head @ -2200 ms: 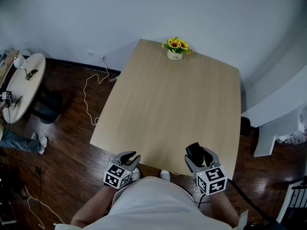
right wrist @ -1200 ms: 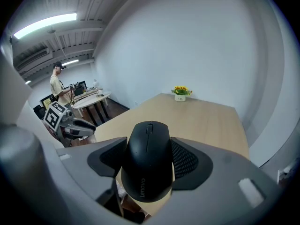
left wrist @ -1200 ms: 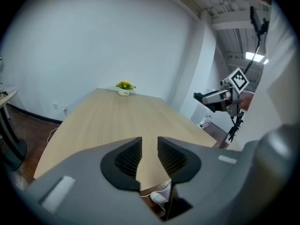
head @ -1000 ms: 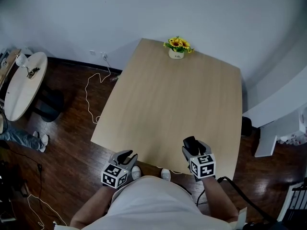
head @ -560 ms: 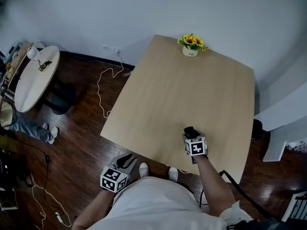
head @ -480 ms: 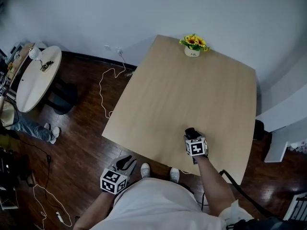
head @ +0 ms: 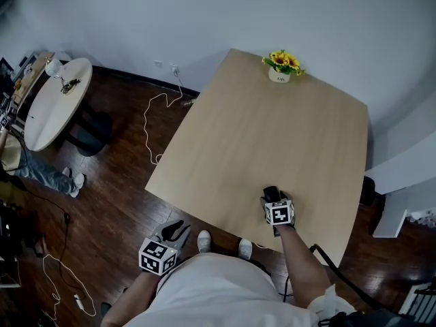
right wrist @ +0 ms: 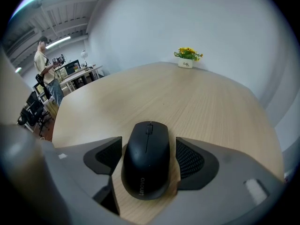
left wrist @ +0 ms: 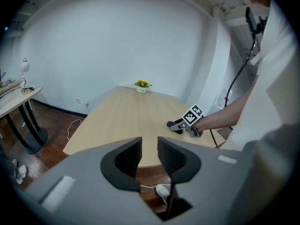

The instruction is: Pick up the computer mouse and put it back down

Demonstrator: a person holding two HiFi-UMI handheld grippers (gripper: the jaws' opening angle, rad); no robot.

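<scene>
The pale wooden desk point(head: 272, 128) is bare but for a small pot of yellow flowers point(head: 280, 75) at its far edge and, near the front right, the right gripper point(head: 272, 197) at the end of the person's outstretched arm. The left gripper point(head: 174, 231) hangs off the desk's front left corner, over the dark floor. Its fingers point(left wrist: 129, 156) stand a narrow gap apart with nothing between them.

The black computer mouse point(right wrist: 146, 157) now lies flat on the wood, framed by the right gripper's fingers point(right wrist: 190, 159). They sit spread to either side of it, and a sliver of desk shows beside the mouse on the right. That reads as a grip let go. By this look the put-down is done or all but done, and only drawing the gripper back remains.

Some two seconds ago the right gripper sat at the desk's near edge, close to the person's body, with the mouse in its fingers. Since then the arm has reached forward and carried the mouse further onto the surface. The left gripper, then touching the front edge, has dropped back clear of it.
</scene>
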